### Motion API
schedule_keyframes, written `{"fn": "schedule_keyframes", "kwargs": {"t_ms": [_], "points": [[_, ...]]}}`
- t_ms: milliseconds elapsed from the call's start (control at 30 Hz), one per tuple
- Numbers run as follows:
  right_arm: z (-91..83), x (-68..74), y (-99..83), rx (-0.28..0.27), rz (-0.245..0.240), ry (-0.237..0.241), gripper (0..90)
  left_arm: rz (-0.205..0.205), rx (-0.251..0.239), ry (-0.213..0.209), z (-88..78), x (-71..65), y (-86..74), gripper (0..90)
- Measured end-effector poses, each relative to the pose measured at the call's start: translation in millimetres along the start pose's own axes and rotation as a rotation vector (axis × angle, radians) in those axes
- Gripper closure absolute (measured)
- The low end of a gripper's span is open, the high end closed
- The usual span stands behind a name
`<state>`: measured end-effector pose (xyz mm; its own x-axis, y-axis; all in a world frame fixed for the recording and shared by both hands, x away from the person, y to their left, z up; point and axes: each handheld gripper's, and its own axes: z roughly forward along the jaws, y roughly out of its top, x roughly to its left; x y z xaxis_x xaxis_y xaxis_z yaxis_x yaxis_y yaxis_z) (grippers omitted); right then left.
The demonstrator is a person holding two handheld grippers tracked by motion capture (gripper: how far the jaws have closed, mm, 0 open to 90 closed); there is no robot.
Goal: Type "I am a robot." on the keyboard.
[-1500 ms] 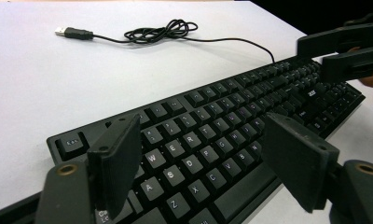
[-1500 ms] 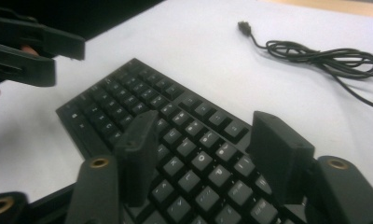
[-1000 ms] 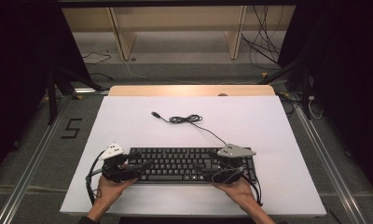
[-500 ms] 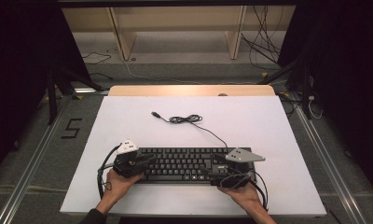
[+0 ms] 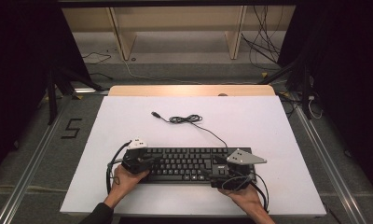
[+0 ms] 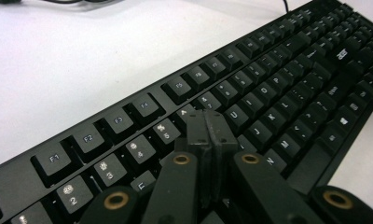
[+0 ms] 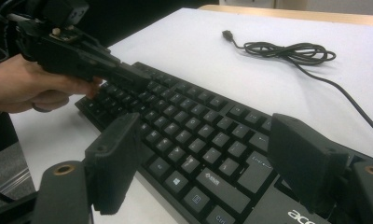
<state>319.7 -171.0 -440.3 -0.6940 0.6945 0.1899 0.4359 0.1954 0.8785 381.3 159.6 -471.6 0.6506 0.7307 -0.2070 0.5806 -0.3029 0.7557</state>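
Hovering over the number row, the left gripper [image 6: 207, 135] had just pinched its jaws together on nothing. The right gripper [image 7: 208, 163] stood wide open over the black keyboard [image 5: 189, 164] (branded "acer"), which lay near the white table's [image 5: 268, 126] front edge, its cable [image 5: 187, 119] coiled behind.

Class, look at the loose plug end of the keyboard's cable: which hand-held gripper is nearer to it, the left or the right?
Left. The left hand-held gripper is over the keyboard's left end, below the plug. The right hand-held gripper sits at the keyboard's right end, farther away.
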Motion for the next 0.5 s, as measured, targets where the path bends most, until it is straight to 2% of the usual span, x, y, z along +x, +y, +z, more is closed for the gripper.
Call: {"fn": "schedule_keyframes", "kwargs": {"t_ms": [167, 300, 500], "points": [[0.0, 0.6, -0.6, 0.002, -0.002, 0.003, 27.1, -0.001, 0.008, -0.002, 5.0, -1.2, 3.1, 88.9], [-0.6, 0.4, -0.4, 0.0, 0.001, 0.002, 27.1, 0.013, 0.032, 0.006, 10.1, -2.3, 3.8, 89.0], [-0.2, 0.9, -0.5, 0.002, -0.003, 0.005, 27.2, 0.007, 0.043, 0.019, 12.3, -1.1, 2.5, 89.0]]}}
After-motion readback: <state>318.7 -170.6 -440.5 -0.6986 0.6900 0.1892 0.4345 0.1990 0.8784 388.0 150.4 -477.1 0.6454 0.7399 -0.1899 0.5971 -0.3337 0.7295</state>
